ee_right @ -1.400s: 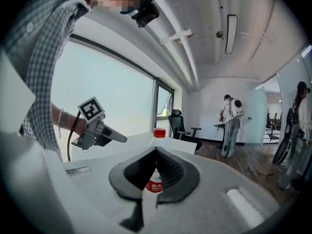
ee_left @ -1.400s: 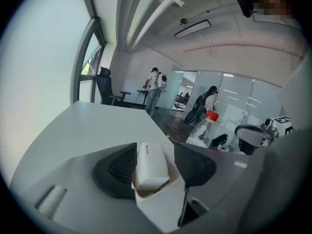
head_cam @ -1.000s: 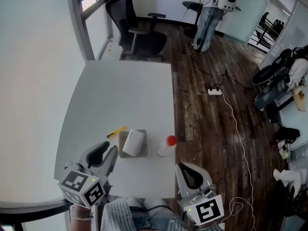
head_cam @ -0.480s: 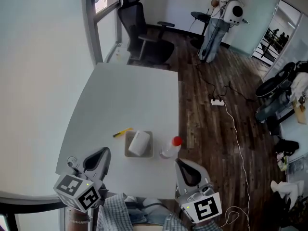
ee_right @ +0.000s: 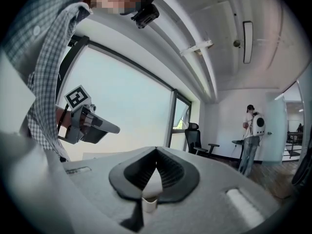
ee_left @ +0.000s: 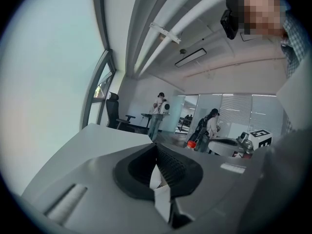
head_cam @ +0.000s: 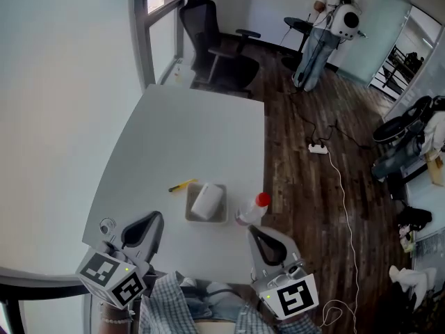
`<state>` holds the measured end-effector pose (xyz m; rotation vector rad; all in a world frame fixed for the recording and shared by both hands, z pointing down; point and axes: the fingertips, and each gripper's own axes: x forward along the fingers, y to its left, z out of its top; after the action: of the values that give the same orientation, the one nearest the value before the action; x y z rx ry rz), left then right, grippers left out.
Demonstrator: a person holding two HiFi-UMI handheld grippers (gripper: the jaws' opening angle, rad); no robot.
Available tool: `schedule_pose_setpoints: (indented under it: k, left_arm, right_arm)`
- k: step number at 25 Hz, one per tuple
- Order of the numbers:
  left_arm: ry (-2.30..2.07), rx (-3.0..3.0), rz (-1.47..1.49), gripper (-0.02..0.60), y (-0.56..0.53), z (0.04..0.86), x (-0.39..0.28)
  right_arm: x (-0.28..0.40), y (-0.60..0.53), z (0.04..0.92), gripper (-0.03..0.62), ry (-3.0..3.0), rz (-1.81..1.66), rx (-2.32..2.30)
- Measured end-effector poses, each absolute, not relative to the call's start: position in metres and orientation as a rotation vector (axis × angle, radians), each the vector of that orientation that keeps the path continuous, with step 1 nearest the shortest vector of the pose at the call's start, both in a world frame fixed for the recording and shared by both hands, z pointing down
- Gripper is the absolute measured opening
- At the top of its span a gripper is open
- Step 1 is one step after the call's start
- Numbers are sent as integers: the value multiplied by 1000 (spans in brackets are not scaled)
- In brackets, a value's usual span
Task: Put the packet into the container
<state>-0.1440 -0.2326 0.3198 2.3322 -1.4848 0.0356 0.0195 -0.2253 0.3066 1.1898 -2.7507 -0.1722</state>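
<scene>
Both jaw pairs pressed together, empty: L gripper (head_cam: 156,217) & R gripper (head_cam: 254,230) hang at table (head_cam: 195,131) near edge; packet (head_cam: 208,202) lies inside container (head_cam: 189,213) by that edge, so prob. done; back off w/o nudging container or bottle (head_cam: 247,214).

A white desk (head_cam: 195,138) is seen standing on a dark wooden floor (head_cam: 299,186). A small yellow pen-like object (head_cam: 182,185) is laid on the desk. A clear bottle with a red cap (head_cam: 252,209) is set near the desk's right edge. A black office chair (head_cam: 215,40) is placed beyond the desk's far end, beside the window (head_cam: 161,5). A white power strip (head_cam: 318,149) is laid on the floor, and a person (head_cam: 320,30) is seen standing farther back.
</scene>
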Motion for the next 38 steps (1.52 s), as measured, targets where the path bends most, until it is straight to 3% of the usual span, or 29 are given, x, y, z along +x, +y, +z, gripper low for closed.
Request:
schedule_pose_setpoints:
  k: [38]
  left_arm:
    - [-1410, 2377, 55, 3, -235, 324, -123]
  right_arm:
    - [25, -222, 313, -3, -2721, -184, 1168]
